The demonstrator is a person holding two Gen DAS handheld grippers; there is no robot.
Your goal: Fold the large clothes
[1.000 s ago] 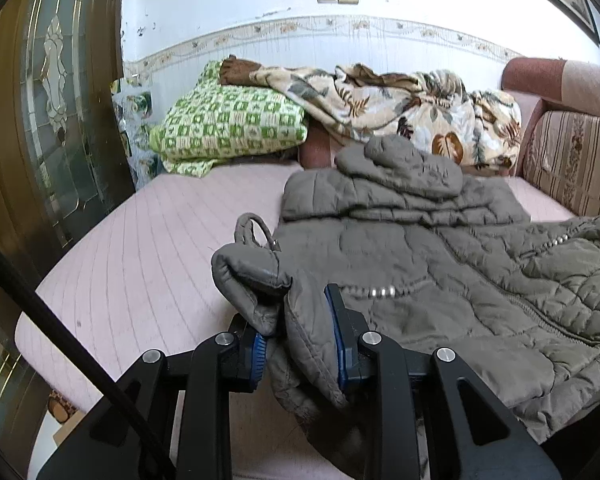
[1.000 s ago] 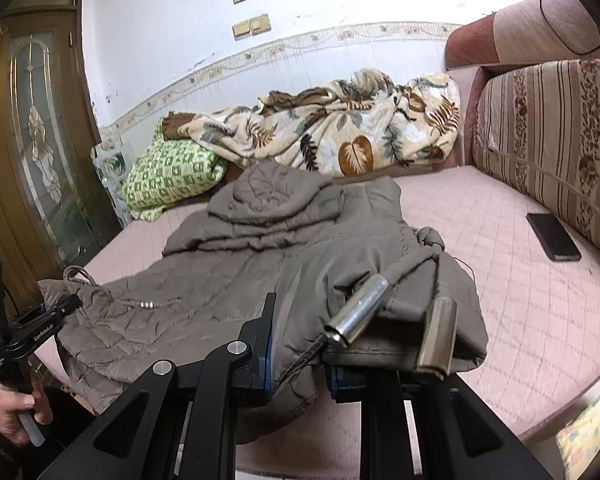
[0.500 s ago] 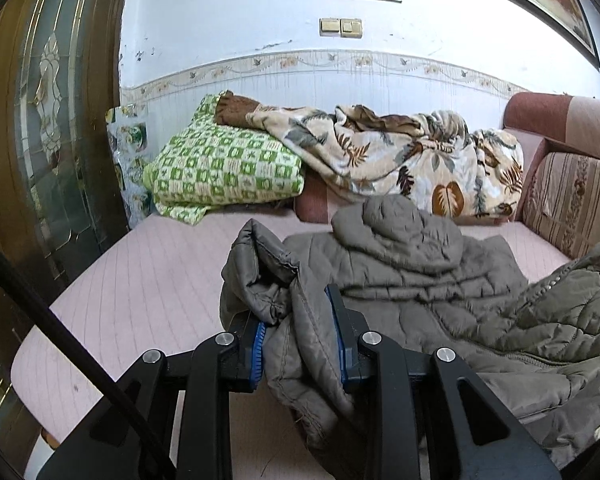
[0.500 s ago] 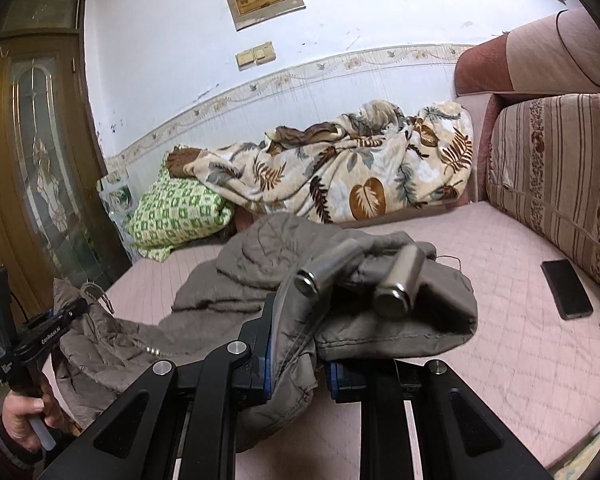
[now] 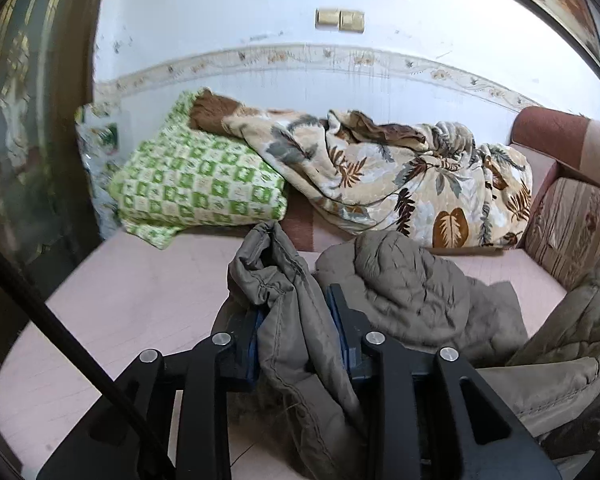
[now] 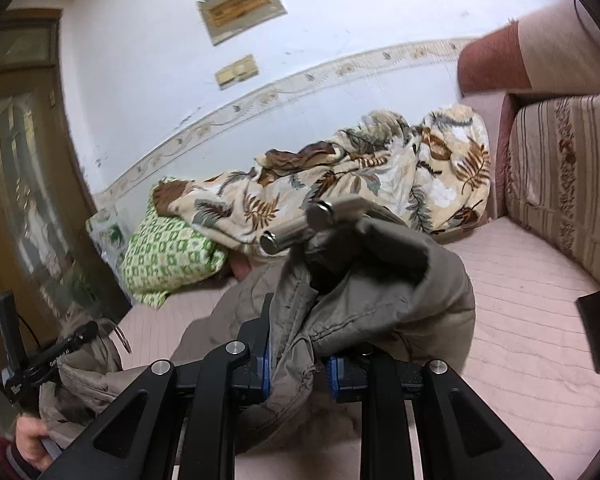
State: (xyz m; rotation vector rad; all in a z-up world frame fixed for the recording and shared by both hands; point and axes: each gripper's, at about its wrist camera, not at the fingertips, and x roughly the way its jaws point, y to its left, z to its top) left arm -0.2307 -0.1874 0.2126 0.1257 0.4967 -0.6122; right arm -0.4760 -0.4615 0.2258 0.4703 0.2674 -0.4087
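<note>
Both hems of a quilted olive jacket (image 5: 412, 292) are raised above a pink sofa bed (image 5: 140, 300). The left hand-held gripper (image 5: 300, 332) is clamped on a bunched fold of one side; the right hand-held gripper (image 6: 296, 356) is clamped likewise on the other, where two metal cord toggles (image 6: 300, 228) dangle. The hood and upper body lie on the mattress near a leaf-print blanket (image 5: 400, 176) and green pillow (image 5: 196, 188). For a clean fold, both grips should probably travel level and together toward the hood, keeping the fabric taut between them, and lower before releasing. A phone (image 6: 598, 328) lies well clear to the right.
</note>
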